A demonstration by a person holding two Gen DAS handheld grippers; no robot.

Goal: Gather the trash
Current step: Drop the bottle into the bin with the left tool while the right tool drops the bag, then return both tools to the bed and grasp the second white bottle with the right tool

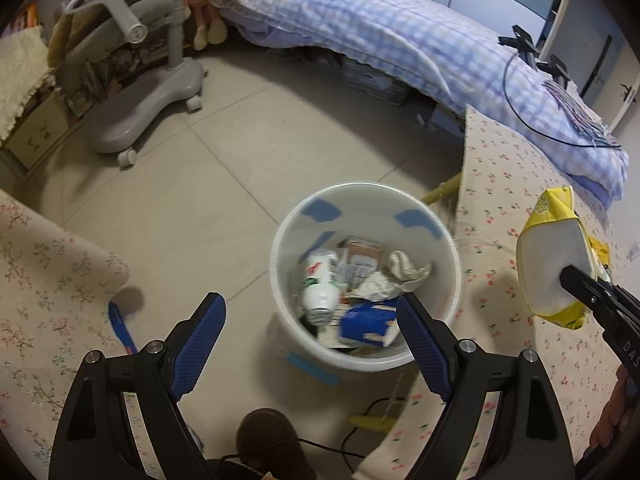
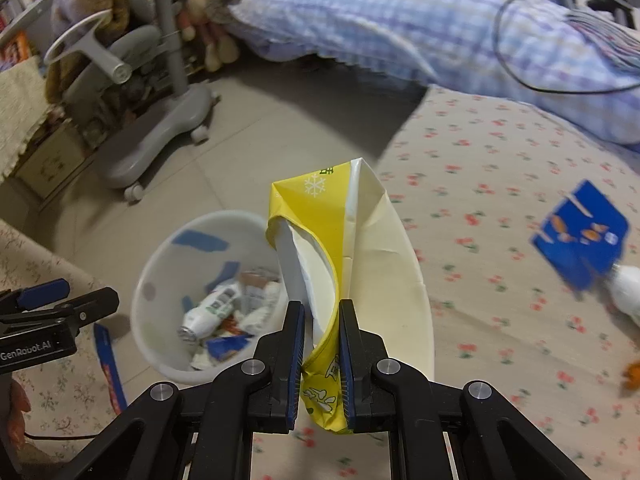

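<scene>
My left gripper (image 1: 309, 299) stands open above the white trash bin (image 1: 360, 189), with nothing between its blue pads. Inside the bin lie a white bottle (image 1: 320, 280), a blue carton (image 1: 368, 324), crumpled paper (image 1: 400, 272) and a brown box. My right gripper (image 2: 321, 307) is shut on a yellow and white wrapper (image 2: 320, 220), holding it up beside the bin (image 2: 160, 248), over the floral cloth. In the left wrist view the wrapper (image 1: 552, 256) hangs from the right gripper (image 1: 576, 276) to the right of the bin. The left gripper (image 2: 76, 296) shows at the right wrist view's left edge.
A blue packet (image 2: 580, 236) and a white object (image 2: 630, 288) lie on the floral-clothed table (image 2: 500, 200). A blue strip (image 1: 120, 324) lies on the tiled floor left of the bin. A grey wheeled chair base (image 1: 152, 96) and a bed with a checked cover (image 1: 380, 28) stand beyond.
</scene>
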